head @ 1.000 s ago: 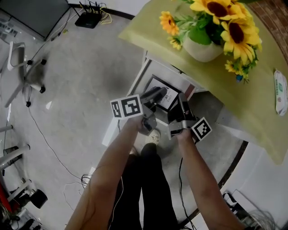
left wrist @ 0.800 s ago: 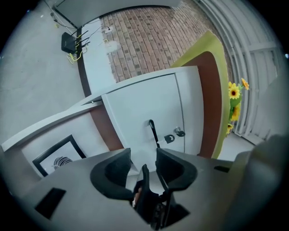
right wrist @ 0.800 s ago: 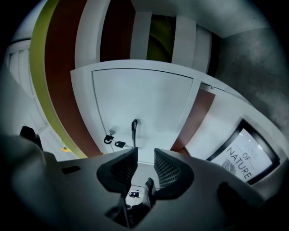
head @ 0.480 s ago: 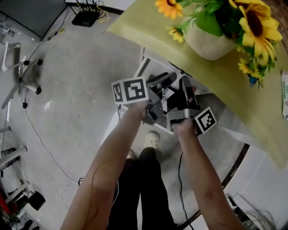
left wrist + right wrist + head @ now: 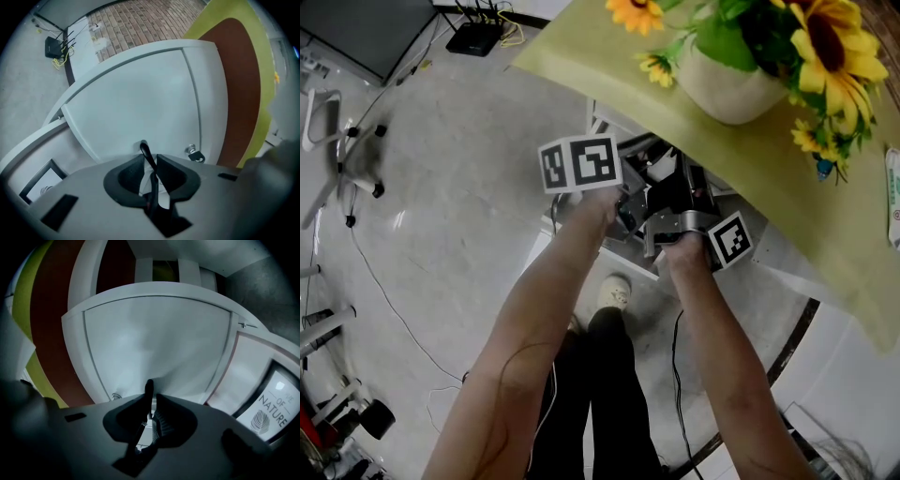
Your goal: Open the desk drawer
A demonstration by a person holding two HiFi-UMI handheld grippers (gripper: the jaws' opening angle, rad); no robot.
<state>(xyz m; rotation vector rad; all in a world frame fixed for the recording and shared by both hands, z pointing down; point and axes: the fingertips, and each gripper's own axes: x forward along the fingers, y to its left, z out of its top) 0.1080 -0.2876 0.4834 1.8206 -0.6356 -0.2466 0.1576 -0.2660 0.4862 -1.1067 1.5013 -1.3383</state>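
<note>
As left claw (image 5: 151,154) and right claw (image 5: 153,394) close empty, tablecloth (image 5: 787,178) half-hides drawer (image 5: 136,98)

The left claw (image 5: 150,159) and right claw (image 5: 151,404) are grey with black jaws. The jaws are closing on nothing, and only white shows in each gap. The left marker cube (image 5: 579,164) and right marker cube (image 5: 731,239) show black squares on white. Ahead of the 2 claws the drawer front (image 5: 140,98) is plain white, and a silver lock (image 5: 190,150) sits just right of the left claw's tip. Above the claws the desk cloth (image 5: 769,159) is yellow-green, and a red-brown band (image 5: 241,84) runs between it and the drawer front. The sunflowers (image 5: 834,47) are yellow with dark centres, in a cream pot (image 5: 727,89). Left of the claws the floor (image 5: 459,169) is mottled grey. Right of the right claw, a black-framed white picture (image 5: 276,404) bears a dark leaf.
</note>
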